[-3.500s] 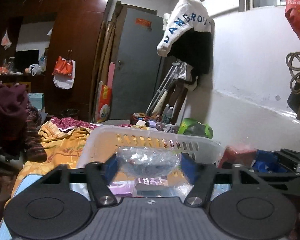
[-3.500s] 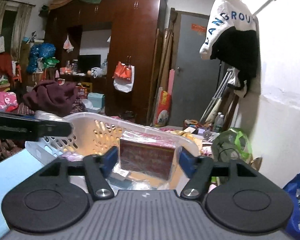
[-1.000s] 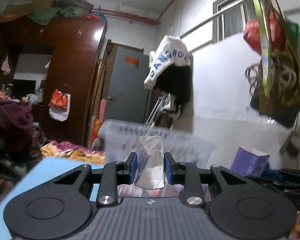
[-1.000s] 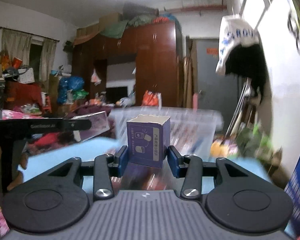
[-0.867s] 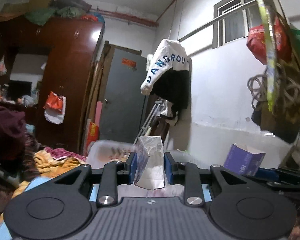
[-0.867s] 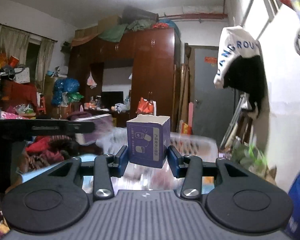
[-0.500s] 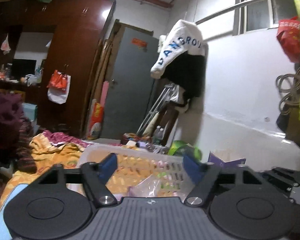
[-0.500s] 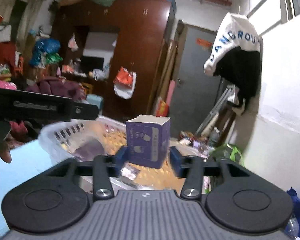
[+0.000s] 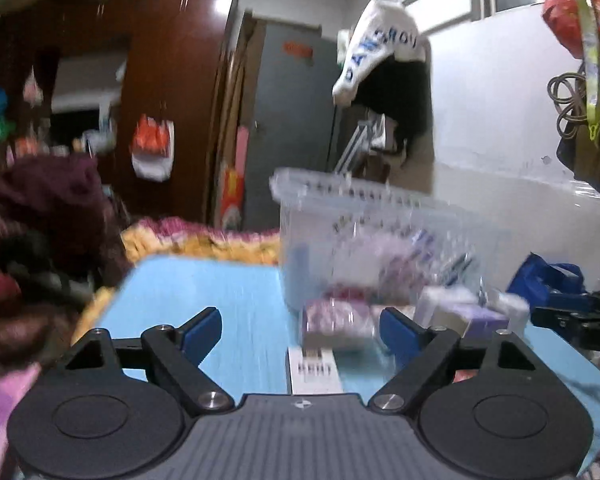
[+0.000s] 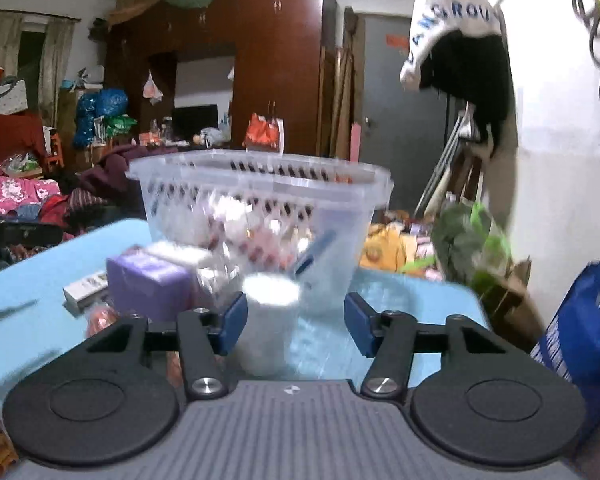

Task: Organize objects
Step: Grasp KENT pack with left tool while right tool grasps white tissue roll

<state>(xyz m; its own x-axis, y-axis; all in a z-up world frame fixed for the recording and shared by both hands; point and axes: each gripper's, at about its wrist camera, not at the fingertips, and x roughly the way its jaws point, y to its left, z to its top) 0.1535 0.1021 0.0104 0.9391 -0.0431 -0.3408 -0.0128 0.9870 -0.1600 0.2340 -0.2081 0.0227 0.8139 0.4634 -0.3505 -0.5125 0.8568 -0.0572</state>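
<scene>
A clear plastic basket (image 9: 380, 216) (image 10: 260, 196) with several packets inside stands on the light blue table (image 9: 220, 300). In front of it lie a pink wrapped packet (image 9: 336, 320), a purple box (image 10: 148, 284) and a flat white box (image 9: 314, 368). My left gripper (image 9: 300, 332) hovers low over the table, its jaws opening wide, nothing gripped; the pink packet lies just ahead between them. My right gripper (image 10: 296, 326) has its jaws closing around a blurred white cylinder (image 10: 268, 320), which sits by the left pad with a gap to the right pad.
A wall with hanging clothes runs along the right. A blue bag (image 10: 580, 332) and a green bag (image 10: 468, 240) sit beyond the table's right edge. Heaped clothes and bedding (image 9: 40, 240) lie left of the table. The other gripper (image 9: 572, 312) shows at the right.
The left gripper has let go of its clear packet and the right of its purple carton. Both have come back from above the basket, down to the table in front of it.
</scene>
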